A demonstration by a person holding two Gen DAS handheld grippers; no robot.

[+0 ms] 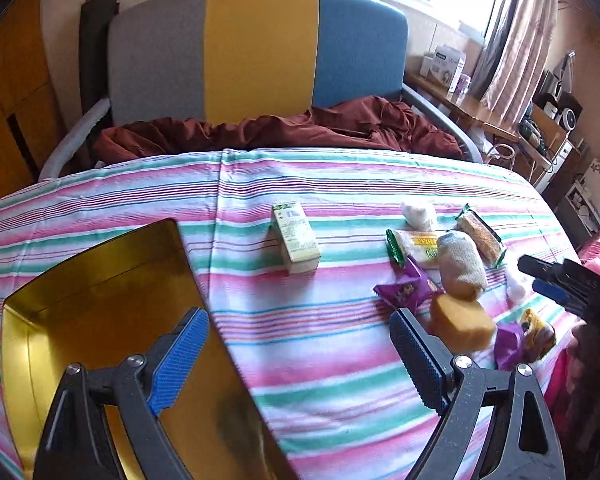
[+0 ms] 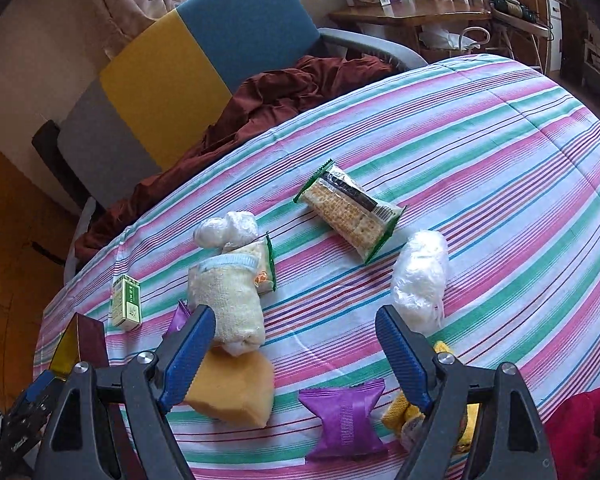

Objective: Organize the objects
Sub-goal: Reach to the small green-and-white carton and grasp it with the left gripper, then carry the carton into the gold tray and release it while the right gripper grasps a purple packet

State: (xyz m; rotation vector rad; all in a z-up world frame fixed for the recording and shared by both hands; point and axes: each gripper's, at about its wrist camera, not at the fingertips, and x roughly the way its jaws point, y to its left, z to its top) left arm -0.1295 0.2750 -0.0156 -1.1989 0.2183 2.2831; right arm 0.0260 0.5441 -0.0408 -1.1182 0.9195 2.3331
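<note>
Several items lie on the striped tablecloth (image 1: 308, 352). A gold tin box (image 1: 100, 280) stands open at the left, under my left gripper (image 1: 300, 348), which is open and empty. A green and white carton (image 1: 296, 238) lies mid-table. To the right are a cracker pack (image 2: 350, 212), a rolled cream sock (image 2: 228, 300), an orange sponge (image 2: 236, 390), a purple snack pack (image 2: 346, 416), a white plastic bundle (image 2: 420, 280) and a smaller white bundle (image 2: 226, 230). My right gripper (image 2: 296, 356) is open and empty above the purple pack; it also shows in the left wrist view (image 1: 548, 284).
A grey, yellow and blue chair (image 1: 256, 48) with a dark red cloth (image 1: 284, 128) stands behind the table. A wooden shelf (image 1: 480, 112) with boxes and devices is at the back right. A yellow patterned item (image 2: 400, 412) lies under the right gripper's right finger.
</note>
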